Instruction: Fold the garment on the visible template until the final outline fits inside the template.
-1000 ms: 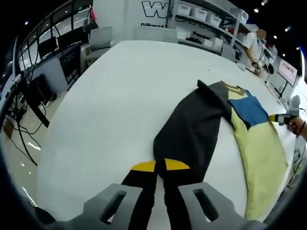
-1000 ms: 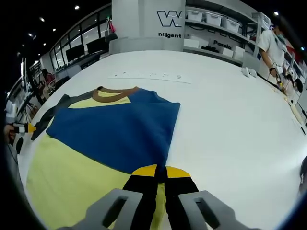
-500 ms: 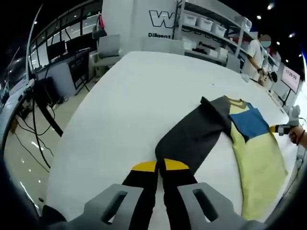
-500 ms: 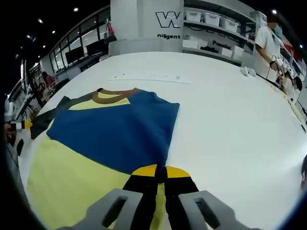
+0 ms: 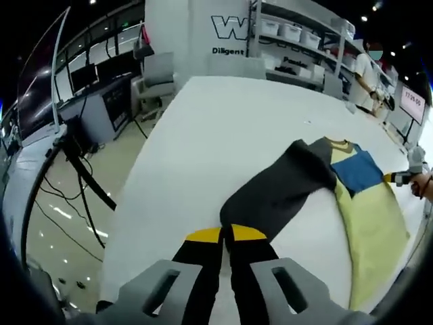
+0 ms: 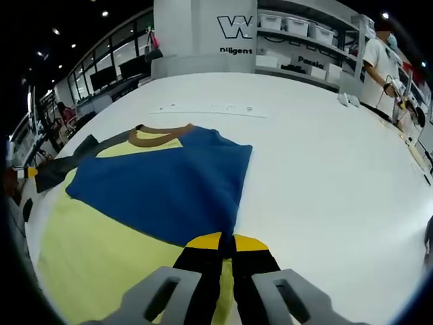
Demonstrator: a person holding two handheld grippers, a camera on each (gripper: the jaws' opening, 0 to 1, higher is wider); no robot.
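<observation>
Over the last second the left tool (image 5: 225,233), pinching the dark sleeve (image 5: 281,191), pulls it outward while the right tool (image 6: 226,242) stays clamped on the blue sleeve (image 6: 169,189), so the shirt (image 6: 101,250) is still spreading on the counter (image 6: 325,162), unfolded.

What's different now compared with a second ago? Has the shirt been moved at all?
The left gripper, shut on the dark grey sleeve, has drawn it outward, stretching it longer. The right gripper stays clamped on the blue sleeve, folded over the yellow shirt body. The white table is unchanged.

Pale yellow garment (image 6: 101,250) with blue panel, brown collar, charcoal sleeve (image 5: 277,196), on plain white table (image 6: 325,169).
</observation>
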